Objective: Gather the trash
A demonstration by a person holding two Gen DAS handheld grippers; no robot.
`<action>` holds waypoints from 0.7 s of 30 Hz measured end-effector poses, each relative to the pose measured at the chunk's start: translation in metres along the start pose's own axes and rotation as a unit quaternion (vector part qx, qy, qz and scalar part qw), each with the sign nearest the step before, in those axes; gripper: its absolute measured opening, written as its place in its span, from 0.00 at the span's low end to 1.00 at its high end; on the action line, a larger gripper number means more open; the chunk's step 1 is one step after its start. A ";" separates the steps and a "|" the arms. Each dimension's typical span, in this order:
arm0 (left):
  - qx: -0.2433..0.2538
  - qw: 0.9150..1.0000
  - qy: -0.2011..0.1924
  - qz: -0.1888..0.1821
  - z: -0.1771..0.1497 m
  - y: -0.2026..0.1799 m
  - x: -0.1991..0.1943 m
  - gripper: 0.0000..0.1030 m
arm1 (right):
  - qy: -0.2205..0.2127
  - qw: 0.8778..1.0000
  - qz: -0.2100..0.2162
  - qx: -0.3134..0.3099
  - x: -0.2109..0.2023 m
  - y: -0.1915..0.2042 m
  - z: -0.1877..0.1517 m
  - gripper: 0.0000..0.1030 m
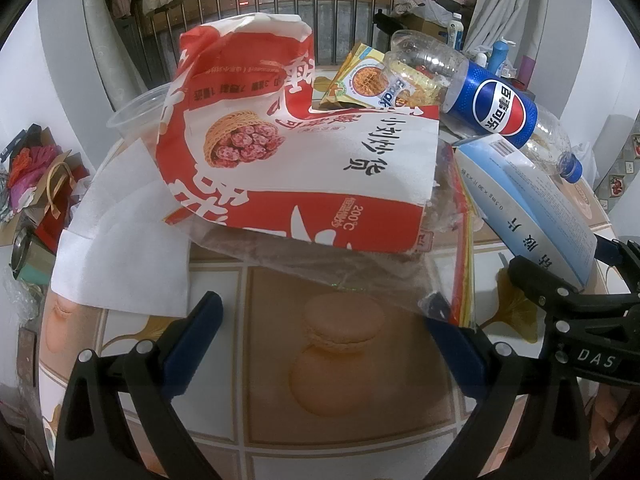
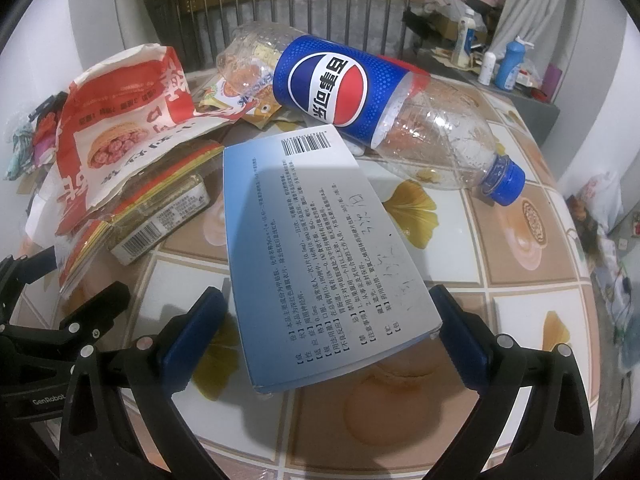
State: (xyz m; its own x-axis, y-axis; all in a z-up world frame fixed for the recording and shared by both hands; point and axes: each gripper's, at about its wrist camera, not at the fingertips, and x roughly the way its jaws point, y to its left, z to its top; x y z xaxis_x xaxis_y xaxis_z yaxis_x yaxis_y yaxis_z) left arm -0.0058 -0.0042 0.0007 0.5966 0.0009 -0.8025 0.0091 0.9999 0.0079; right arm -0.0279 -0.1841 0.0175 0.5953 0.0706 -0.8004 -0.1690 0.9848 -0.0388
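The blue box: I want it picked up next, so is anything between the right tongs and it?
Nothing visible: the blue box already lies between the open right tongs, near end off the table.

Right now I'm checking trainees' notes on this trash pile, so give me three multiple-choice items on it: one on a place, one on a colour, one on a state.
1. Where is the blue-and-white box?
A. Between the right tool's fingers
B. Inside the paper bag
C. On the floor

2. What colour is the Pepsi bottle's cap?
A. Red
B. Blue
C. White

3. How does the Pepsi bottle lie?
A. Upright, full
B. On its side, empty
C. Crushed flat

Answers:
1 A: the box sits between the right tool's two blue pads.
2 B: the cap shows blue in both views.
3 B: it lies sideways on the table, clear through, with its cap on.
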 end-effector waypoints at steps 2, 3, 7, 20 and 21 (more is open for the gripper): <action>0.000 1.000 0.000 0.000 0.000 0.000 0.000 0.96 | 0.000 1.000 0.000 0.000 0.000 0.000 0.000 0.94; 0.000 1.000 0.000 0.000 0.000 0.000 0.000 0.96 | 0.000 1.000 0.001 0.000 0.000 0.000 0.000 0.94; 0.000 1.000 0.000 0.000 -0.001 0.000 -0.001 0.96 | 0.000 1.000 0.000 0.000 0.000 0.001 0.000 0.94; 0.000 1.000 0.000 0.000 0.000 0.001 0.000 0.96 | 0.002 1.000 -0.001 0.002 0.002 0.000 0.003 0.94; 0.000 1.000 0.000 0.000 0.001 0.000 0.001 0.96 | 0.001 1.000 -0.001 0.002 0.002 -0.001 0.002 0.94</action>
State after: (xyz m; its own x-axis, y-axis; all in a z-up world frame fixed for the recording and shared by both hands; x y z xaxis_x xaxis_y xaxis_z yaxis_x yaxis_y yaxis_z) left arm -0.0048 -0.0038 0.0007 0.5968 0.0010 -0.8024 0.0092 0.9999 0.0081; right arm -0.0249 -0.1849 0.0175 0.5936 0.0684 -0.8018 -0.1643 0.9857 -0.0375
